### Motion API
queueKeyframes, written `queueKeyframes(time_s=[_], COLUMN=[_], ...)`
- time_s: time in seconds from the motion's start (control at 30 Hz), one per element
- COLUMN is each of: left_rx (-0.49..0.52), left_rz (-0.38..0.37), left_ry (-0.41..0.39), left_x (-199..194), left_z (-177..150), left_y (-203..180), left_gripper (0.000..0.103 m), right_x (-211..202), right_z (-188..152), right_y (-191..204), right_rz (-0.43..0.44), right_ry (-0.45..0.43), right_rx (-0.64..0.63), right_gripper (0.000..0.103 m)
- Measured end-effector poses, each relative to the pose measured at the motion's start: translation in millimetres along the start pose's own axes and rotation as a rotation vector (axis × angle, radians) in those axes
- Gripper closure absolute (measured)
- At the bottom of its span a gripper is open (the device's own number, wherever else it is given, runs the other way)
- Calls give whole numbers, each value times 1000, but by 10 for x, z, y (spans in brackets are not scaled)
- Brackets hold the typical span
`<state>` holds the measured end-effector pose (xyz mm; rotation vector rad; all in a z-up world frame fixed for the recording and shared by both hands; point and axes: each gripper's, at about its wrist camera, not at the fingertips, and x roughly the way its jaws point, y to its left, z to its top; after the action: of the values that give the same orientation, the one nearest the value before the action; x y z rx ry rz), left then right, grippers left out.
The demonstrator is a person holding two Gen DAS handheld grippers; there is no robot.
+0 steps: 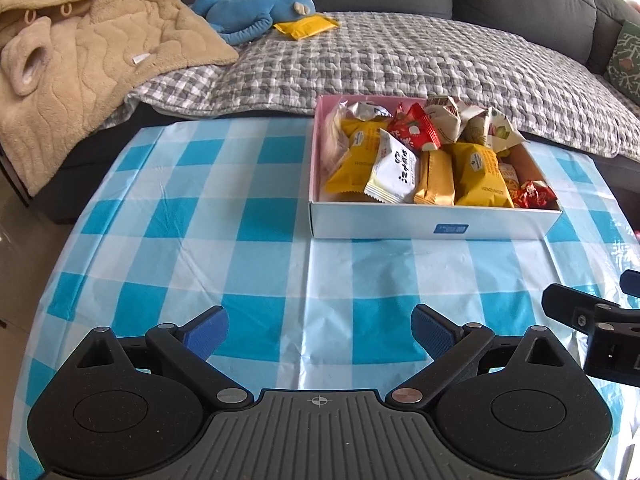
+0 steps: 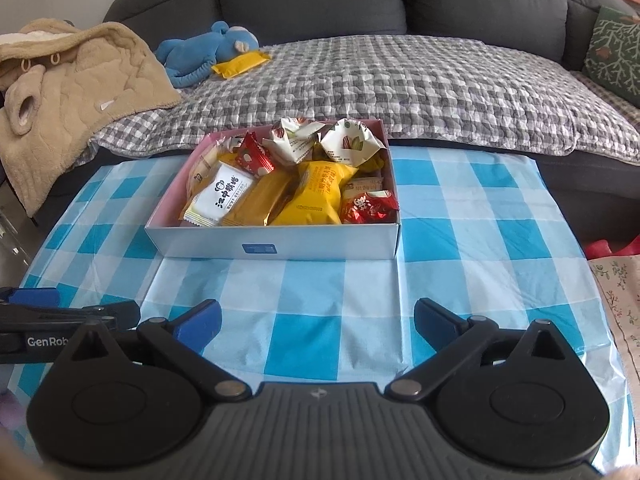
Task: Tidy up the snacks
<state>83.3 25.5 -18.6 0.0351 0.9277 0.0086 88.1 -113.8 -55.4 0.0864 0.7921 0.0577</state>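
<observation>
A shallow white box (image 2: 276,246) with a pink lining is sitting open near the counter's (image 2: 460,248) far edge, its blue-labelled long wall facing the near edge. Wrapped snacks (image 2: 280,188) are filling it in a loose heap: yellow packets (image 2: 316,200), a white one (image 2: 220,196) leaning, red ones (image 2: 368,208), and crumpled white pouches (image 2: 352,140) along the far wall.

Snack box (image 2: 320,246) on checked cloth (image 2: 460,216) — right gripper (image 2: 318,320) spread wide, empty.
</observation>
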Motion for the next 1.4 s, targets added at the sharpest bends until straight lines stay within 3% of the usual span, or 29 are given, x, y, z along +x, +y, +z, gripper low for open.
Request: queueKeyframes(time_s=[1.4], left_rx=[36], left_rz=[-4], left_ry=[17], left_x=[-19], left_z=[-29], left_y=[-75], left_gripper=[3], right_x=[17], right_z=[-28], right_y=[5], right_rz=[-24], right_ry=[32], right_rx=[-7], right_gripper=[0])
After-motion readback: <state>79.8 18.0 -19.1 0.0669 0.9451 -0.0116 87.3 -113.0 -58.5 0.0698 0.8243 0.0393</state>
